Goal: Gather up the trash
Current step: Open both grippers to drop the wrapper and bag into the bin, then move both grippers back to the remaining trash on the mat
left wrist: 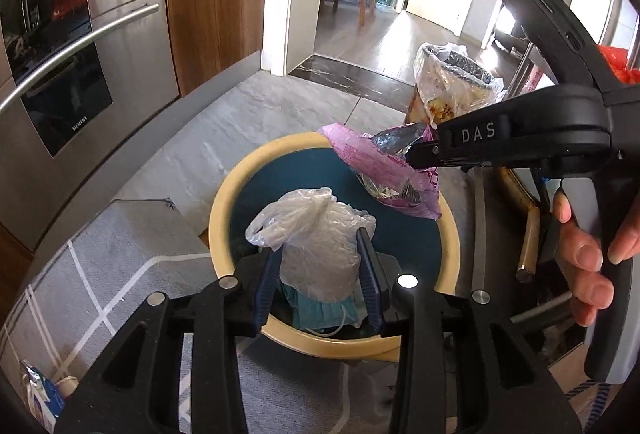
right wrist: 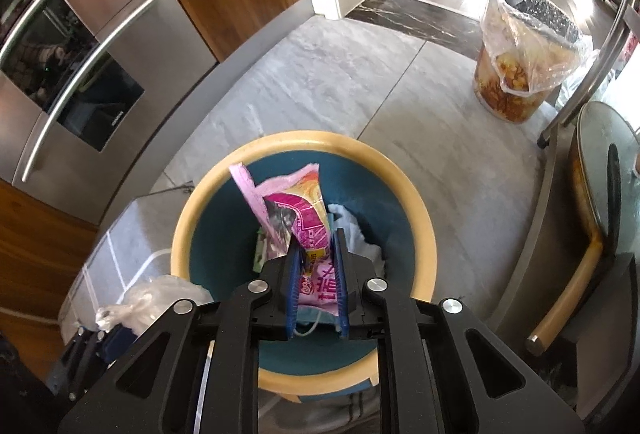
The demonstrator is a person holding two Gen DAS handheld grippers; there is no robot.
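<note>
Plastic bag (left wrist: 320,234) clamped in left tool (left wrist: 320,270); snack wrapper (right wrist: 304,218) in right tool (right wrist: 318,274).

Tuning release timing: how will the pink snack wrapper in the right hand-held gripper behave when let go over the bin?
The pink snack wrapper is probably light and floppy: it is creased and bent above the right hand-held gripper. Its torn foil lining looks slick, so it may slip. Being thin film, it will likely flutter into the blue bin rather than drop straight.

clear plastic bag (left wrist: 320,234) above blue bin (left wrist: 420,246)
</note>
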